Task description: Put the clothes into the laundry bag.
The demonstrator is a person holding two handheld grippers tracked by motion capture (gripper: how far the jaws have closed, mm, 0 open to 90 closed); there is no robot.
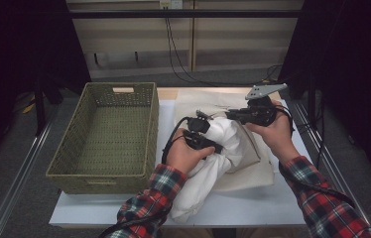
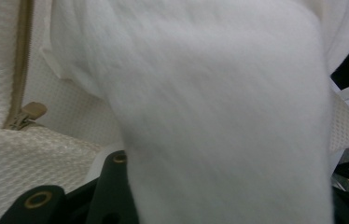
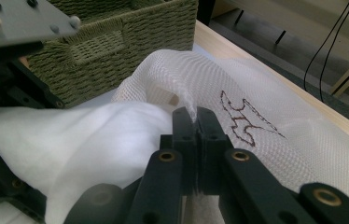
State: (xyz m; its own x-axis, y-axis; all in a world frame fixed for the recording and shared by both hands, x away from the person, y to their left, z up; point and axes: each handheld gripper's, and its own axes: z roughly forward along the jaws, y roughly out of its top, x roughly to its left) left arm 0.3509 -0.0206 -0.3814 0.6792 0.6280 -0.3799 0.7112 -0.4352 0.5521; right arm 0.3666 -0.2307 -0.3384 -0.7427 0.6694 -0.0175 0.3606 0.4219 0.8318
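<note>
The left gripper [image 1: 212, 145] has its jaws clamped around a thick white pillow [image 1: 208, 168], which bulges between them. Just beyond, the right gripper [image 3: 194, 122] pinches the mesh cover's [image 3: 275, 140] edge, jaws closed tight on it. Farther left on the tabletop [image 1: 253, 206] sits a woven basket [image 1: 69, 153].

Soft white cloth [image 1: 208, 163], cream mesh bag [image 3: 275, 116] — rough woven basket [image 1: 106, 134]

White-topped bench [image 1: 253, 206] with light wooden far edge. Grey floor [image 1: 20, 148] either side, metal rails [image 1: 12, 181] along it. Pale panelled wall [image 1: 233, 39] behind, black cables [image 1: 173, 49] hanging. Dark curtains [image 1: 20, 44] flanking. Dim lighting.
</note>
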